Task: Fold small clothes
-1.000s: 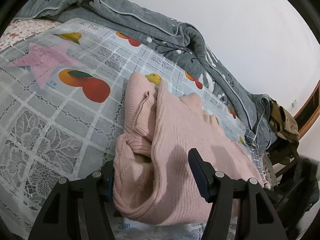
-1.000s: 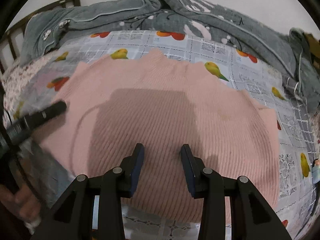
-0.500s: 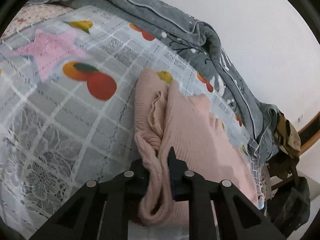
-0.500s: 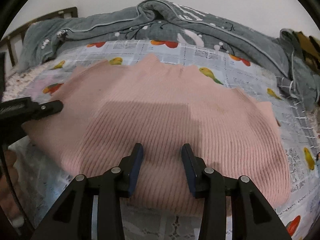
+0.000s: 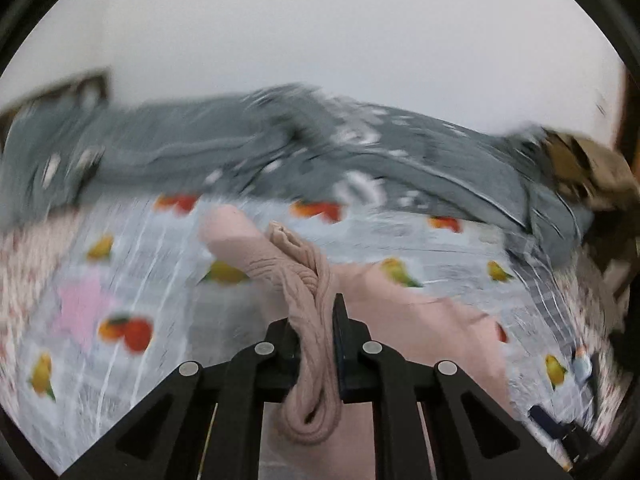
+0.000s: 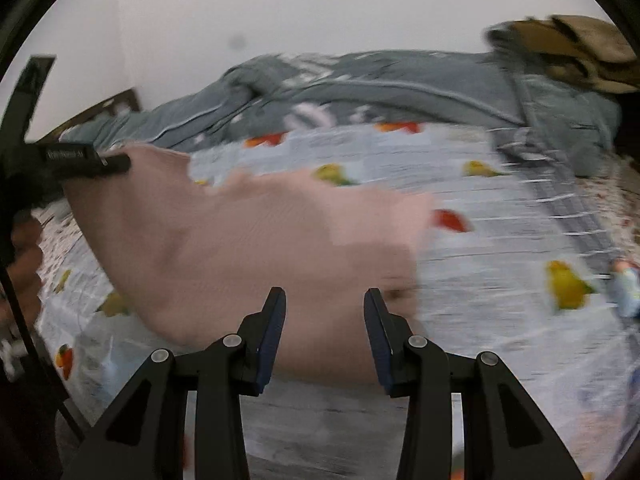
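A pink ribbed knit sweater [image 6: 256, 248] lies on the fruit-print bed cover [image 6: 500, 240]. My left gripper [image 5: 316, 320] is shut on a bunched edge of the sweater [image 5: 308, 280] and holds it lifted off the bed; the rest of it [image 5: 420, 320] trails down to the right. In the right wrist view the left gripper [image 6: 116, 162] shows at the left, holding the sweater's raised left end. My right gripper [image 6: 325, 304] is open and empty, low over the sweater's near edge. Both views are blurred.
A rumpled grey quilt [image 6: 360, 88] lies along the back of the bed against the white wall. Brown clothing [image 6: 572, 48] is piled at the far right. A dark wooden headboard [image 6: 100, 114] stands at the left. A small bottle-like object [image 6: 624, 284] lies at the right edge.
My left gripper closed on the sweater's folded edge, then lifted it and swung it up. My right gripper stayed open and shifted toward the sweater's right end.
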Demonstrator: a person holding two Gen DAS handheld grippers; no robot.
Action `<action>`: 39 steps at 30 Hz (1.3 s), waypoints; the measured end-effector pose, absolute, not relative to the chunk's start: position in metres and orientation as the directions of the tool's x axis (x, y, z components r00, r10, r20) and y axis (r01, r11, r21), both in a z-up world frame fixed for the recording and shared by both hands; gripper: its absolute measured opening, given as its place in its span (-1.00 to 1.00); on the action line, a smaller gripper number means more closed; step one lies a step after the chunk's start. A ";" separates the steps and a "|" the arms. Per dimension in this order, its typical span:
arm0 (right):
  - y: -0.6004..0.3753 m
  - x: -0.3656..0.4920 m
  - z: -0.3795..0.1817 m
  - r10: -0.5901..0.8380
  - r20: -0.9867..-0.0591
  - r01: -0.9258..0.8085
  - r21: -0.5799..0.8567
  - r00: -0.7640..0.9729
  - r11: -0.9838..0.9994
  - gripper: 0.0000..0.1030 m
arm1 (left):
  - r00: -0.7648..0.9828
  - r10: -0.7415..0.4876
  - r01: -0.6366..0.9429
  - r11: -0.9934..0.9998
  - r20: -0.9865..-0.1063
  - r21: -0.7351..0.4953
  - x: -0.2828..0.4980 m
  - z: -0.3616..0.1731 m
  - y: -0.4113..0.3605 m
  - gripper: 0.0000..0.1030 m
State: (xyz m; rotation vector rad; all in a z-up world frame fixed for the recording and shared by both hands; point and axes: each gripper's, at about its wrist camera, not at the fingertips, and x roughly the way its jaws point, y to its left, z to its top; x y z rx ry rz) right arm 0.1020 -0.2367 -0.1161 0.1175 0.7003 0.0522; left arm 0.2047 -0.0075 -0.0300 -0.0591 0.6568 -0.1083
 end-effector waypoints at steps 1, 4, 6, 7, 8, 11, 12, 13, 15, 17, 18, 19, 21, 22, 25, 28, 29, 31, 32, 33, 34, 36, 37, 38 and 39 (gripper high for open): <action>-0.254 0.096 -0.114 0.058 -0.636 0.027 0.123 0.770 0.992 -0.22 | 0.793 -0.116 0.123 0.992 -0.598 -0.030 0.202 -0.024 -0.032 -0.77; -0.294 0.080 -0.113 -0.014 -0.634 0.111 0.113 0.773 0.987 -0.22 | 0.778 -0.184 0.269 0.961 -0.600 0.055 0.192 -0.023 -0.099 -0.77; -0.314 0.070 -0.115 -0.054 -0.638 0.160 0.109 0.768 0.981 -0.22 | 0.727 -0.252 0.376 0.925 -0.639 0.063 0.183 -0.042 -0.142 -0.77; -0.326 0.065 -0.117 -0.074 -0.644 0.186 0.108 0.761 0.977 -0.22 | 0.710 -0.264 0.400 0.914 -0.653 0.066 0.179 -0.052 -0.155 -0.77; -0.335 0.060 -0.120 -0.089 -0.651 0.207 0.108 0.754 0.972 -0.22 | 0.682 -0.277 0.431 0.900 -0.677 0.066 0.176 -0.070 -0.172 -0.77; -0.356 0.047 -0.126 -0.117 -0.670 0.253 0.108 0.733 0.961 -0.22 | 0.584 -0.310 0.475 0.880 -0.750 0.006 0.173 -0.112 -0.194 -0.75; -0.360 0.043 -0.128 -0.122 -0.673 0.259 0.108 0.730 0.960 -0.22 | 0.586 -0.321 0.474 0.881 -0.744 -0.007 0.169 -0.118 -0.194 -0.69; -0.363 0.039 -0.128 -0.125 -0.675 0.263 0.107 0.728 0.959 -0.22 | 0.600 -0.337 0.479 0.878 -0.725 -0.011 0.165 -0.118 -0.193 -0.63; -0.365 0.035 -0.128 -0.118 -0.674 0.259 0.112 0.729 0.959 -0.22 | 0.590 -0.399 0.505 0.861 -0.702 -0.065 0.159 -0.109 -0.182 -0.27; -0.363 0.036 -0.126 -0.100 -0.668 0.244 0.125 0.738 0.962 -0.22 | 0.575 -0.466 0.511 0.847 -0.673 -0.150 0.158 -0.095 -0.162 -0.20; -0.361 0.038 -0.124 -0.085 -0.663 0.231 0.135 0.744 0.963 -0.22 | 0.585 -0.472 0.504 0.849 -0.660 -0.160 0.156 -0.091 -0.155 -0.20; -0.357 0.040 -0.121 -0.067 -0.657 0.214 0.146 0.751 0.966 -0.22 | 0.606 -0.459 0.490 0.859 -0.650 -0.151 0.154 -0.086 -0.146 -0.17; -0.344 0.044 -0.112 -0.019 -0.639 0.168 0.173 0.769 0.971 -0.22 | 0.641 -0.436 0.462 0.876 -0.632 -0.136 0.148 -0.078 -0.125 0.49; -0.336 0.049 -0.106 0.018 -0.623 0.131 0.193 0.782 0.972 -0.22 | 0.663 -0.433 0.450 0.882 -0.611 -0.137 0.143 -0.075 -0.111 0.56; -0.314 0.061 -0.092 0.104 -0.584 0.041 0.229 0.805 0.972 -0.15 | 0.708 -0.358 0.392 0.916 -0.608 -0.083 0.133 -0.081 -0.077 0.53; -0.287 0.076 -0.081 0.199 -0.544 -0.050 0.276 0.815 0.960 -0.06 | 0.702 -0.321 0.374 0.926 -0.636 -0.054 0.124 -0.095 -0.053 0.53; -0.281 0.081 -0.081 0.219 -0.540 -0.068 0.286 0.813 0.956 -0.05 | 0.699 -0.303 0.363 0.931 -0.648 -0.044 0.123 -0.101 -0.048 0.53; -0.264 0.094 -0.084 0.237 -0.550 -0.086 0.285 0.801 0.955 -0.04 | 0.686 -0.281 0.352 0.936 -0.671 -0.032 0.122 -0.112 -0.038 0.53; -0.256 0.102 -0.088 0.220 -0.570 -0.073 0.269 0.791 0.960 -0.04 | 0.675 -0.284 0.355 0.934 -0.682 -0.038 0.123 -0.118 -0.036 0.52; -0.250 0.110 -0.094 0.196 -0.591 -0.053 0.251 0.782 0.967 -0.04 | 0.654 -0.300 0.371 0.927 -0.695 -0.052 0.124 -0.124 -0.035 0.51; -0.245 0.119 -0.102 0.155 -0.624 -0.015 0.224 0.766 0.974 -0.06 | 0.642 -0.313 0.384 0.921 -0.700 -0.060 0.123 -0.129 -0.033 0.51; -0.242 0.133 -0.114 0.128 -0.656 0.015 0.208 0.743 0.978 -0.32 | 0.647 -0.307 0.392 0.919 -0.697 -0.042 0.124 -0.137 -0.034 0.51; -0.242 0.137 -0.120 0.136 -0.672 0.015 0.215 0.728 0.976 -0.49 | 0.657 -0.297 0.388 0.921 -0.693 -0.026 0.125 -0.141 -0.035 0.50; -0.242 0.142 -0.126 0.154 -0.685 0.011 0.230 0.712 0.973 -0.58 | 0.656 -0.286 0.381 0.924 -0.698 -0.021 0.129 -0.146 -0.036 0.36; -0.244 0.144 -0.129 0.164 -0.693 0.009 0.240 0.702 0.971 -0.61 | 0.647 -0.289 0.380 0.924 -0.705 -0.030 0.129 -0.150 -0.035 0.15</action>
